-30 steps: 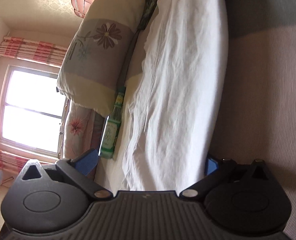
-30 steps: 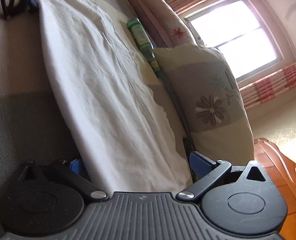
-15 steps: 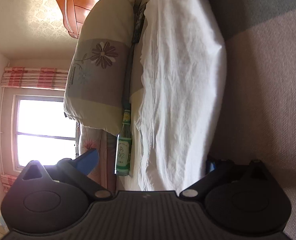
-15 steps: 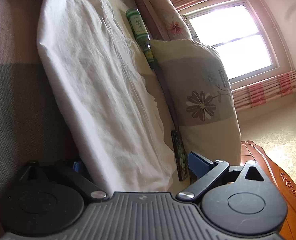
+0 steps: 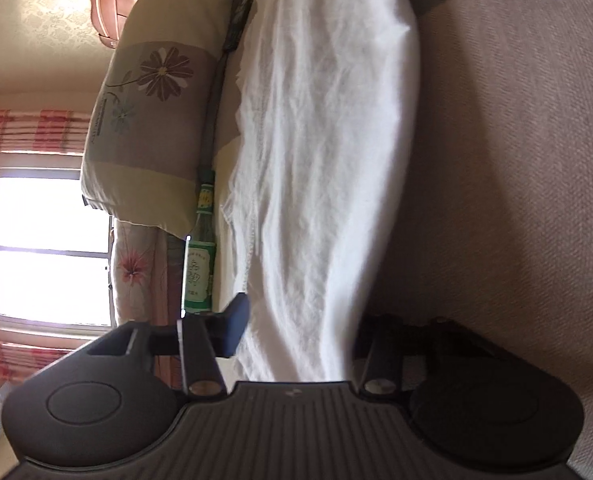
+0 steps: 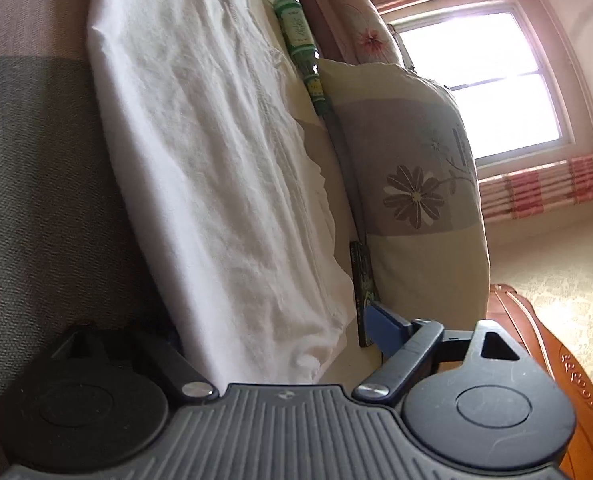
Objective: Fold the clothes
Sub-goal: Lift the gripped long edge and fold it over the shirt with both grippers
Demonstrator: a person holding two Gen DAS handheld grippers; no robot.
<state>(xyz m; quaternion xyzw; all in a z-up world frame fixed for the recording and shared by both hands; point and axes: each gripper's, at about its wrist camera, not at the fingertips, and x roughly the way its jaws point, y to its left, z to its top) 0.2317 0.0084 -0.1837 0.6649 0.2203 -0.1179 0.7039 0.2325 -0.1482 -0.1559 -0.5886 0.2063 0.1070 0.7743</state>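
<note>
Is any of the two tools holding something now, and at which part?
Both tools are closing on the white cloth: the left tool on one end, the right tool on the opposite end. A firm hold cannot be told yet.

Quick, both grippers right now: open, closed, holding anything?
Left gripper: jaws closing, white cloth between them; grip not clear yet.
Right gripper: jaws closing from wide, the cloth's other end between them, not clamped.
</note>
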